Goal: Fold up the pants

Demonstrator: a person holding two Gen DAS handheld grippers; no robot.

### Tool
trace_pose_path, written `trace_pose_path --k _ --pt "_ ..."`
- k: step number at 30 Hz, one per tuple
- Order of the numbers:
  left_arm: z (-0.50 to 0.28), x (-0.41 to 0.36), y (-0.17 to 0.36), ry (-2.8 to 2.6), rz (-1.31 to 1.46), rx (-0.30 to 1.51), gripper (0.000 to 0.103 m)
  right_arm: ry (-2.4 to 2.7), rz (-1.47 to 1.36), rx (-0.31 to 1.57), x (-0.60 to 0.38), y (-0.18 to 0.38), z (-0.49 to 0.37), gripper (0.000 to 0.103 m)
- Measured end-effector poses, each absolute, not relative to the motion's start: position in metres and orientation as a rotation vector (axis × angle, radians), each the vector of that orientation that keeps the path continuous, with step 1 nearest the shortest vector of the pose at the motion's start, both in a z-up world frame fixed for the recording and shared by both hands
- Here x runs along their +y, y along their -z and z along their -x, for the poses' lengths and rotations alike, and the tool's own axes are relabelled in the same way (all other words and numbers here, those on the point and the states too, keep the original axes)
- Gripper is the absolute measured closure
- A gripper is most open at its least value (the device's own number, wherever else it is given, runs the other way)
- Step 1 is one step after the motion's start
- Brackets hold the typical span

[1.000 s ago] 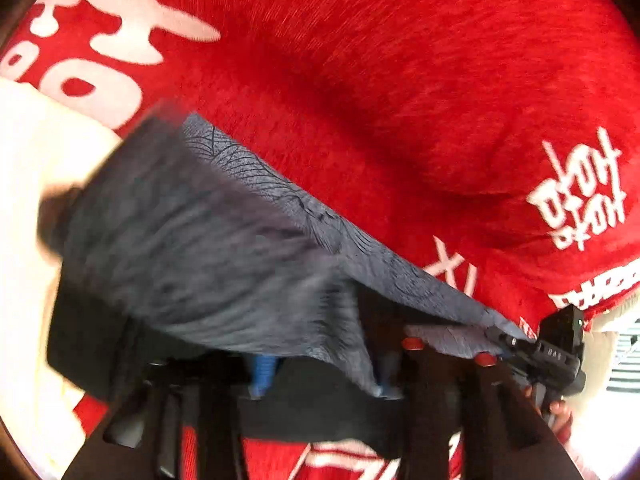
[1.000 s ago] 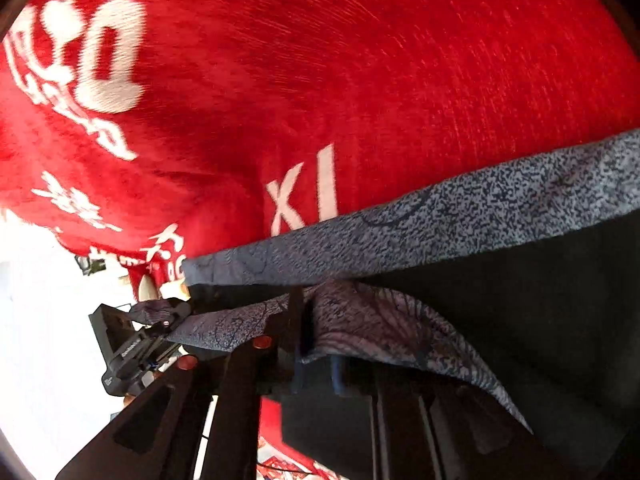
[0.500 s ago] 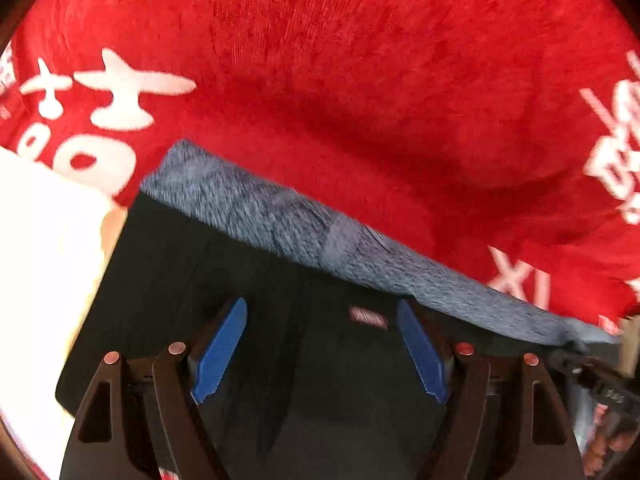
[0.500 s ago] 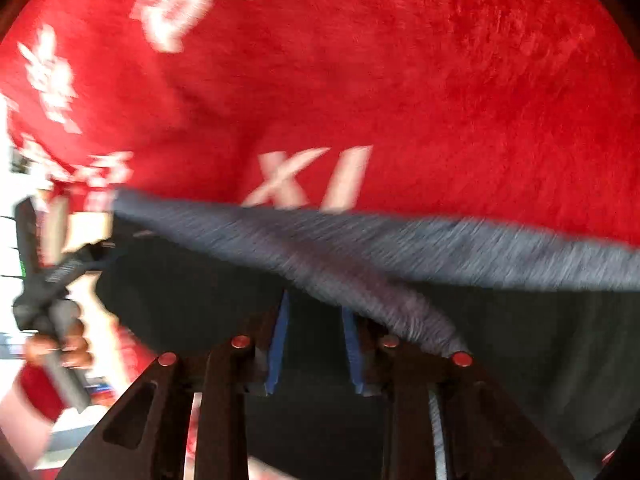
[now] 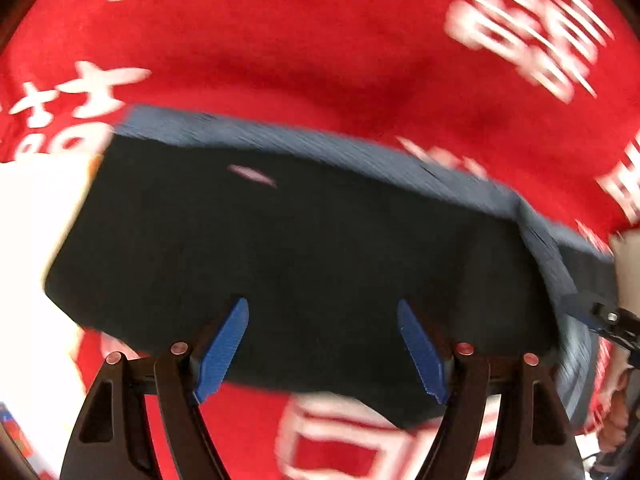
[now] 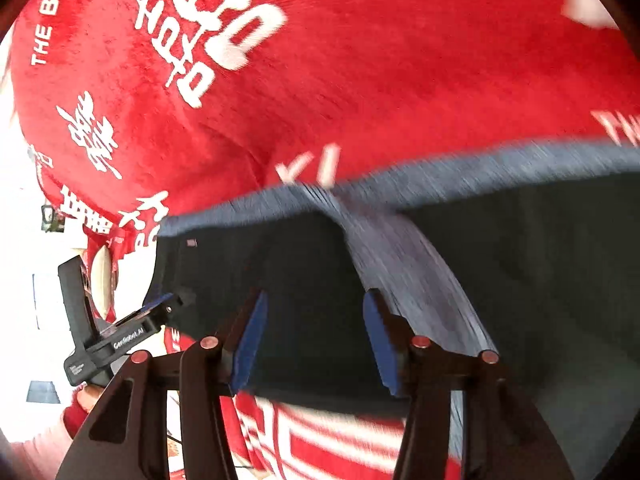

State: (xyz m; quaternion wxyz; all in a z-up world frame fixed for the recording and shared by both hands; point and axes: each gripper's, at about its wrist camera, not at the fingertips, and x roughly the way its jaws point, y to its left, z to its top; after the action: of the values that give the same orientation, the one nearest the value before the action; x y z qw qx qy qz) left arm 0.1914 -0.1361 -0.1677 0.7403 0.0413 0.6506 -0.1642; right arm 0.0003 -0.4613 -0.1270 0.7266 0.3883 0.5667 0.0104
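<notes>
The dark pants (image 5: 304, 248) lie folded on the red blanket (image 5: 304, 40), with a grey patterned waistband (image 5: 320, 148) along the far edge. My left gripper (image 5: 322, 344) is open and empty over the near edge of the pants. My right gripper (image 6: 314, 340) is open and empty over the pants (image 6: 280, 272); a grey fabric strip (image 6: 404, 264) runs by its right finger. The left gripper also shows in the right wrist view (image 6: 160, 308) at the pants' left corner. The right gripper's tip shows at the left view's right edge (image 5: 604, 316).
The red blanket (image 6: 360, 60) with white lettering covers the surface all around. Its edge and a bright white area lie at the left in the left wrist view (image 5: 32, 220). A person's hand shows at the lower right (image 5: 616, 420).
Both grippers let go of the pants and opened. The lifted fabric now lies flat on the blanket, and both grippers have drawn back toward the near edge.
</notes>
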Motion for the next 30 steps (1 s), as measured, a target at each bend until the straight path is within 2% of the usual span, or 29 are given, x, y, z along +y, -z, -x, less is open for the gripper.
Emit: trace_pose_path --k 7,16,24,30 --pt "-0.128 -0.228 0.161 0.601 -0.082 1.508 0.025 0.163 -0.913 1.23 -0.473 0.116 0.115 0.049" --pt "-0.071 -0.294 0.171 0.829 -0.065 1.578 0.025 0.522 -1.028 1.187 -0.481 0.123 0.282 0.048" --pt "-0.05 -0.323 0.181 0.904 -0.083 1.602 0.025 0.639 -1.03 1.137 -0.487 0.137 0.334 0.049" --pt "-0.042 -0.335 0.185 0.878 -0.089 1.594 0.025 0.546 -1.084 1.094 -0.502 0.147 0.34 0.049"
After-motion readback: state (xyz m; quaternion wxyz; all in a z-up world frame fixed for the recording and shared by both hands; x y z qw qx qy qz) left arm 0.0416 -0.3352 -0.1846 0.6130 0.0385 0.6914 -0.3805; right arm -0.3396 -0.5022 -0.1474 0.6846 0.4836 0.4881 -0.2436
